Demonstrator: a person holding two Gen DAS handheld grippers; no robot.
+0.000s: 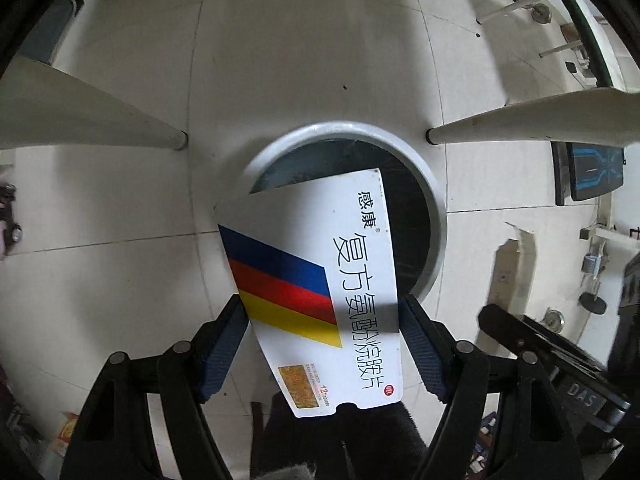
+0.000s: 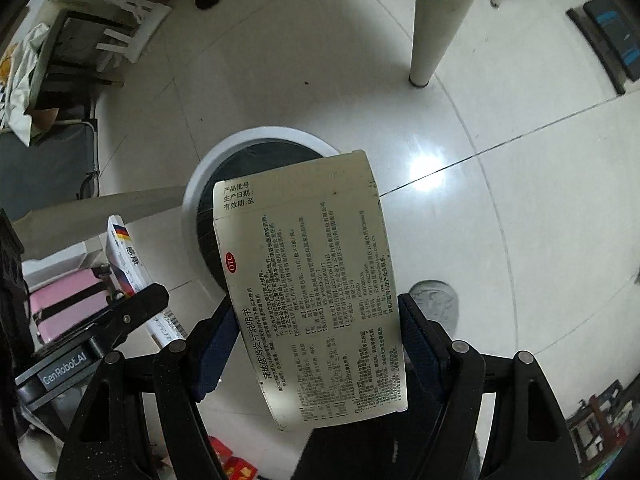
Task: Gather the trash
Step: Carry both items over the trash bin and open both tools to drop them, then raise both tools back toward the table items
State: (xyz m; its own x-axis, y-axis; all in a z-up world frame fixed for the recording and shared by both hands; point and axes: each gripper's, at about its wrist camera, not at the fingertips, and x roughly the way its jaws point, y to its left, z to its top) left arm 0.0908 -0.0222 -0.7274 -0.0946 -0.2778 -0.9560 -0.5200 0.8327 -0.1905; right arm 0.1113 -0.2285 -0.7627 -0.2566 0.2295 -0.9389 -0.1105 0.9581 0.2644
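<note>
Clamping a white medicine box [image 1: 320, 292] with blue, red and yellow stripes, the left tongs [image 1: 322, 344] are holding it flat between their blue pads. Its far end is hanging over a round white-rimmed bin [image 1: 434, 216] at twelve o'clock. The right tongs [image 2: 320, 340] are likewise gripping a pale box [image 2: 316, 292] printed with black text, above the same bin [image 2: 196, 184], visible at eleven o'clock. Farther off, white bench legs [image 1: 520, 120] are standing on the tiled floor [image 1: 300, 60].
</note>
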